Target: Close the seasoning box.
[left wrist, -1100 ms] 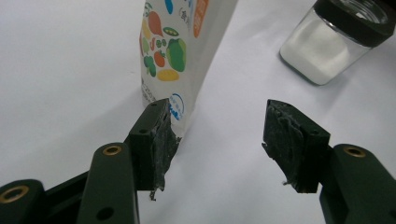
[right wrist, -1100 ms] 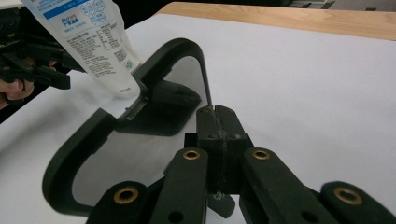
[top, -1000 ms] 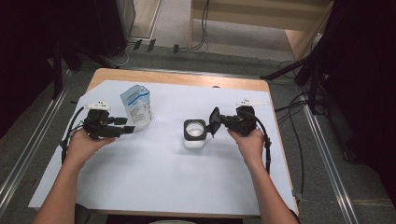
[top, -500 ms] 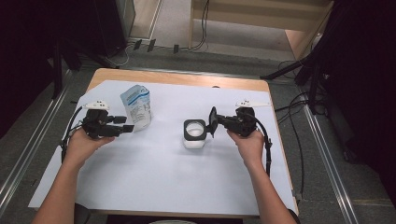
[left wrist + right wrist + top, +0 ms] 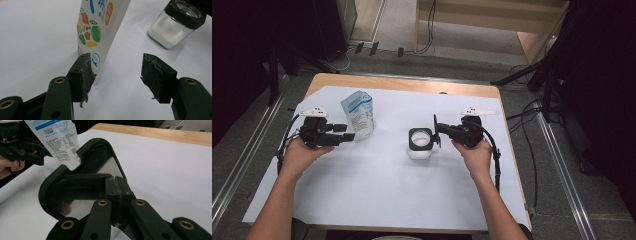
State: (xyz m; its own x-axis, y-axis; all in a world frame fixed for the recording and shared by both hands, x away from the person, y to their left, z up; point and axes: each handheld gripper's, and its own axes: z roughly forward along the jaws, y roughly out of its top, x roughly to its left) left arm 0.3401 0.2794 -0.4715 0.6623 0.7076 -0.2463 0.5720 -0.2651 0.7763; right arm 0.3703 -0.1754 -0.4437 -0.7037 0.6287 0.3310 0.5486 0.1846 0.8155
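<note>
Your left hand-held gripper (image 5: 348, 137) was the nearer one to the pouch (image 5: 358, 114). Its jaws stood apart w/ nothing between them. In the high view the pouch lay at approx. 1 o'clock from the jaw tips, just beside them. In the left gripper view the pouch (image 5: 100, 30) stood at about 11 o'clock from the gap. Its bottom corner was right at the left pad (image 5: 83, 72), but not yet between the two pads. The pouch stood upright on the desk (image 5: 377, 190), so its long axis went up, w/ maybe a small lean.

Your right hand-held gripper (image 5: 438, 132) was closed on the black frame of the lid (image 5: 97, 142), jaws together w/ only the frame edge between them. The lid (image 5: 435, 131) was held on edge at the 3 o'clock side of the jar (image 5: 420, 145). I could not tell if it was hinged to the jar or free.

The jar stood near the desk centre, at approx. 4 o'clock from the pouch and well apart from it, w/ white powder inside (image 5: 175, 27).

My judgement: the next move is the left side's, i.e. a small shift toward 11 o'clock to bring the pouch's narrow side between the pads before closing. The pouch looks soft, so a grip too low may fold it.
</note>
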